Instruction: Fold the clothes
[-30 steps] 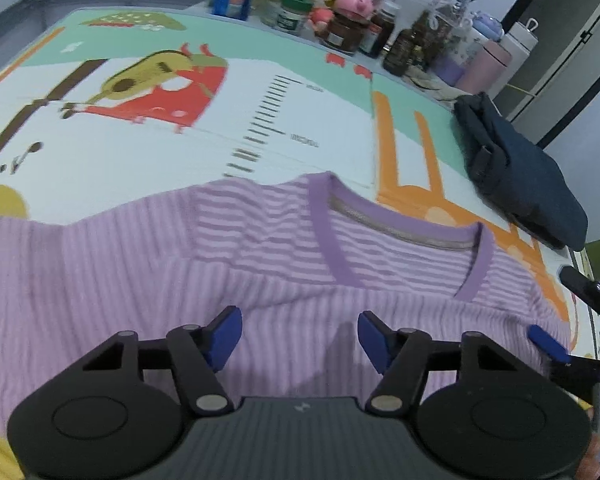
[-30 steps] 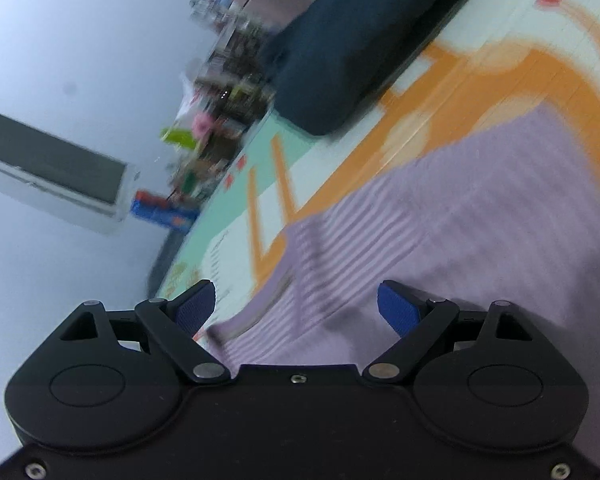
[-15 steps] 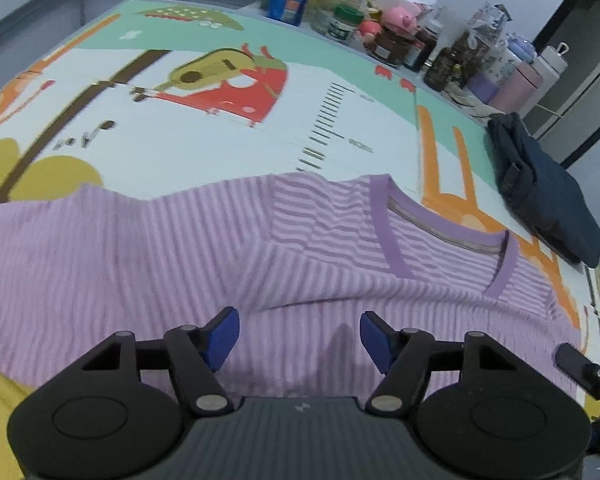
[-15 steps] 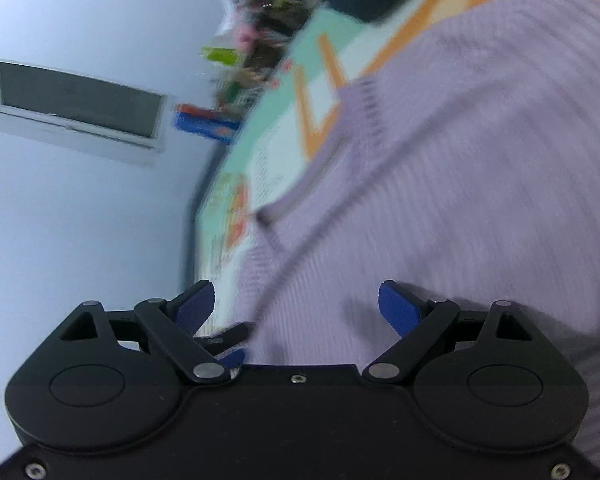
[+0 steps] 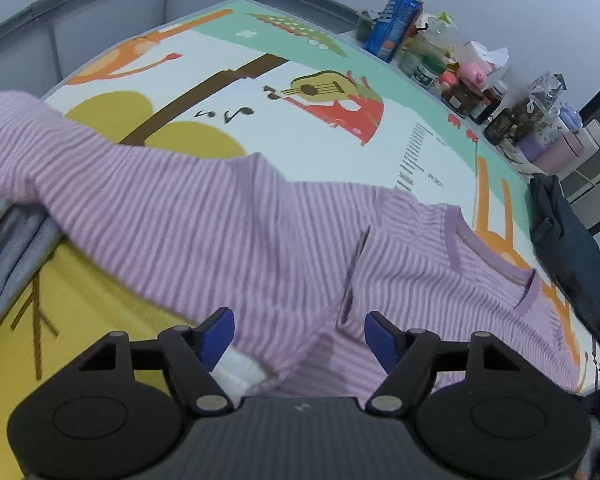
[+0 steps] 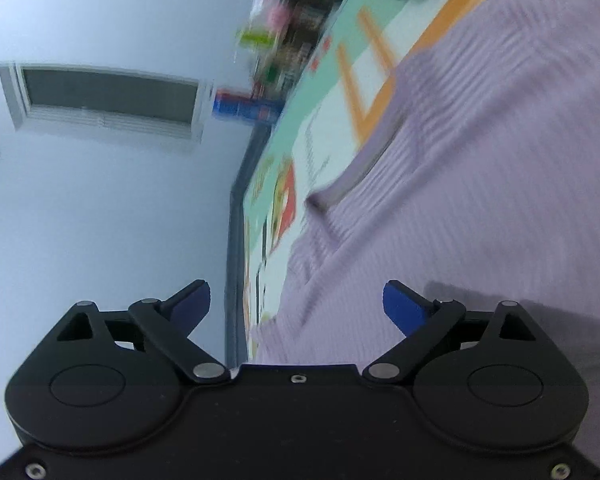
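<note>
A purple striped sweater [image 5: 260,232] lies spread on the printed play mat [image 5: 340,160], one sleeve reaching up to the far left and its V-neck collar [image 5: 488,256] off to the right. My left gripper [image 5: 300,332] hovers open just over the sweater's near edge, nothing pinched; a white tag [image 5: 236,368] shows by its left finger. In the tilted, blurred right wrist view the same sweater [image 6: 480,160] fills the right side. There my right gripper [image 6: 296,300] is wide, its jaws opening, with no cloth between the pads.
A folded navy garment [image 5: 564,248] rests at the mat's right edge. Bottles, jars and a blue carton [image 5: 396,24] crowd the far edge. Grey cloth [image 5: 8,248] bunches at the near left. A wall vent [image 6: 108,96] shows in the right wrist view.
The left gripper has slid left along the sweater's near edge, so the collar now sits further right and the sleeve and grey cloth have come into view. The right view has swung towards the wall.
</note>
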### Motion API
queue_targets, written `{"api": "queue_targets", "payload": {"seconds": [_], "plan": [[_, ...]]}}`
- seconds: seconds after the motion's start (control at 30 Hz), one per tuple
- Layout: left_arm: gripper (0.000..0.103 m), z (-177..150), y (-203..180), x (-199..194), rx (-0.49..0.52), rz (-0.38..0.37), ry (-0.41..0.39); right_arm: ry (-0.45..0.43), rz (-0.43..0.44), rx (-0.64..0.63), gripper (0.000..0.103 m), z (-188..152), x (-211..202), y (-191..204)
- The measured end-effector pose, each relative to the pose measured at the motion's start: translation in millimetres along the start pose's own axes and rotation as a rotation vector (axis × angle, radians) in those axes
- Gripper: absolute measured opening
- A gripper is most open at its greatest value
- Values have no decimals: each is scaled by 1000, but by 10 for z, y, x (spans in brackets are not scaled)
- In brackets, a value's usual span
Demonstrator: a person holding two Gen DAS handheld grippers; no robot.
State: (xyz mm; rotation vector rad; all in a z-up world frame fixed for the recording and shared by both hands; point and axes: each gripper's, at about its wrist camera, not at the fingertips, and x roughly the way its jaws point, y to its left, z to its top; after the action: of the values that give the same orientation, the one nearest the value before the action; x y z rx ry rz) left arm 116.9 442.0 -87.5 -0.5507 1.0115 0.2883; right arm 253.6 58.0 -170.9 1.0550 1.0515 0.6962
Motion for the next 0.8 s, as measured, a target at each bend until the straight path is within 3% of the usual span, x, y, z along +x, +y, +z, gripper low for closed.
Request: {"api": "queue_targets", "payload": {"seconds": [0.13,0.23,0.3,0.43,0.57,0.8], "plan": [[74,-12,51,45,22,-18,17,84,-10,-6,94,-18,481,98],[74,30,146,78,29,-42,29,81,-57,-30,91,65,626,93],[74,71,270,58,23,-57,33,25,-90,-27,89,137,548,93],[74,176,581,-97,10,-64,3,-194,-224,-18,92,195,236,173],[74,293,1026,-397,-70,-81,-58,-185,-149,5,93,-68,267,256],[85,424,1836,-813,-274,-114,-146,-128,-117,3,92,-575,766,422]]}}
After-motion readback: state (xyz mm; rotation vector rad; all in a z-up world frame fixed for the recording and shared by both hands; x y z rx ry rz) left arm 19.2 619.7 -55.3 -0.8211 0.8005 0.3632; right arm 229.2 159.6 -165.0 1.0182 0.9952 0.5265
